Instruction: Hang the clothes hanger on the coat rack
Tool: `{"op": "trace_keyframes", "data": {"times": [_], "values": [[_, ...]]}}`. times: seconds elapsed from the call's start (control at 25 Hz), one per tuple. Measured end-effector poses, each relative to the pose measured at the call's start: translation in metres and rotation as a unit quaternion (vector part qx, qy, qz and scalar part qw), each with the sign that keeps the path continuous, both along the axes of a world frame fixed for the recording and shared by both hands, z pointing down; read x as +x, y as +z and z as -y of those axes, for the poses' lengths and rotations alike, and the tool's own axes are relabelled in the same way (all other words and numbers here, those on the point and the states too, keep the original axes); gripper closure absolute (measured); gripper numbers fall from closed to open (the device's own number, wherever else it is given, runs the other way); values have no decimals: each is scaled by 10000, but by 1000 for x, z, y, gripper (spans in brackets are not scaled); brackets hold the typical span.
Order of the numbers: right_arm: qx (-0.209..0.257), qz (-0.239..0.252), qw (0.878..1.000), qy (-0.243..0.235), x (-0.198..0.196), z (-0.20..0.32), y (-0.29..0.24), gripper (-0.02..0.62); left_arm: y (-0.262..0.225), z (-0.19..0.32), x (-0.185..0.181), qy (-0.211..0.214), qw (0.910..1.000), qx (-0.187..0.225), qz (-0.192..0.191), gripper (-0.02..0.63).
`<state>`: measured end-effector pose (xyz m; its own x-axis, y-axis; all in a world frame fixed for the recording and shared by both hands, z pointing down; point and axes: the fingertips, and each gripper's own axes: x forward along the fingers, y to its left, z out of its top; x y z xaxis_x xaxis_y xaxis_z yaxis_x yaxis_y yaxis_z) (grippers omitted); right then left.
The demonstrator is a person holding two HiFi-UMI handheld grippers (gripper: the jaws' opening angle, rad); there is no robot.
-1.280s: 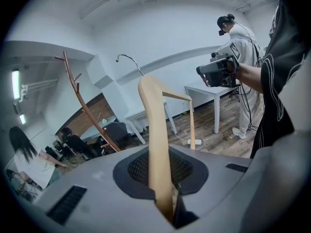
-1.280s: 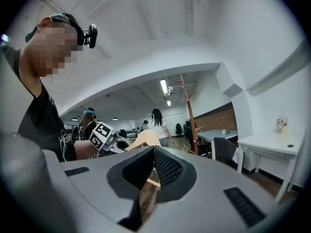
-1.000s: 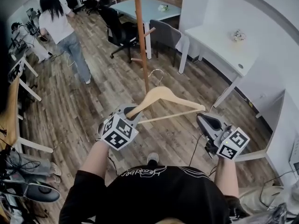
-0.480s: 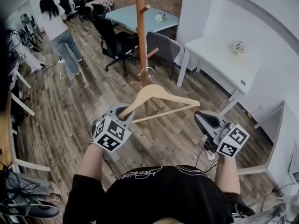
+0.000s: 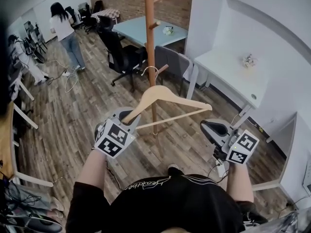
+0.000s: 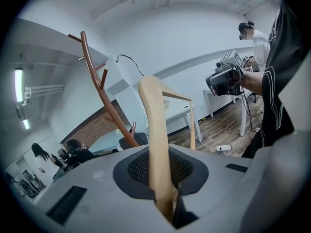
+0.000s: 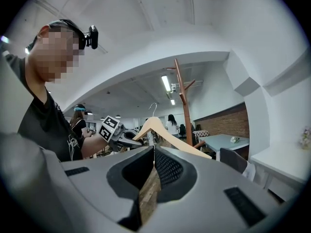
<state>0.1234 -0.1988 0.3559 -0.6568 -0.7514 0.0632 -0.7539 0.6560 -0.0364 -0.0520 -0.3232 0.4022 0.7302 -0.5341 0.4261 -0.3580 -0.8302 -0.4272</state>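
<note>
One wooden clothes hanger (image 5: 167, 96) is held in the air over the wood floor, in front of the person. Its single wire hook (image 5: 148, 70) is just beside the pole of the one coat rack (image 5: 151, 47) and rests on no peg. Three pegs show on the rack in the head view. Of the two grippers, the left gripper (image 5: 130, 116) is clamped on the end of the hanger's left arm. The right gripper (image 5: 210, 126) is closed with nothing in it, near the hanger's other end. One black office chair (image 5: 121, 55) and one grey chair (image 5: 171, 59) stand beside the rack. One person in a white top (image 5: 62, 27) stands far off.
</note>
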Motion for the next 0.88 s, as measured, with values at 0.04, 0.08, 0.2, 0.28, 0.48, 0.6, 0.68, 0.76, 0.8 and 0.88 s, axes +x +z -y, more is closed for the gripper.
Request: {"op": "trace_keyframes", "data": {"times": [0.04,0.08,0.2,0.28,0.48,0.6,0.68,0.76,0.8,0.88], "values": [[32,-20,10000,-24,2,4,-3,557,-2,4,1,-61,10000,19,26,565],[62,-23,10000,-48,5,8,-6,557,-4,9,2,-123,9999,40,58,565],[125,20,9998,-132,11,23,-11,557,-13,22,9,-131,9998,113,60,565],[147,38,9997,-203,16,33,-14,557,-19,30,15,-132,9998,167,66,565],[163,105,9991,-374,29,59,-19,557,-38,56,30,-263,9990,335,145,565],[203,120,9986,-463,40,81,-24,557,-49,76,39,-317,9986,395,149,565],[231,140,9982,-532,48,94,-28,557,-53,88,45,-382,9983,395,187,565],[254,151,9979,-580,56,107,-30,557,-60,100,51,-440,9978,448,232,565],[266,153,9978,-595,60,113,-31,557,-63,106,53,-469,9974,488,246,565],[299,169,9974,-634,65,125,-34,557,-70,119,57,-505,9968,570,237,565]]}}
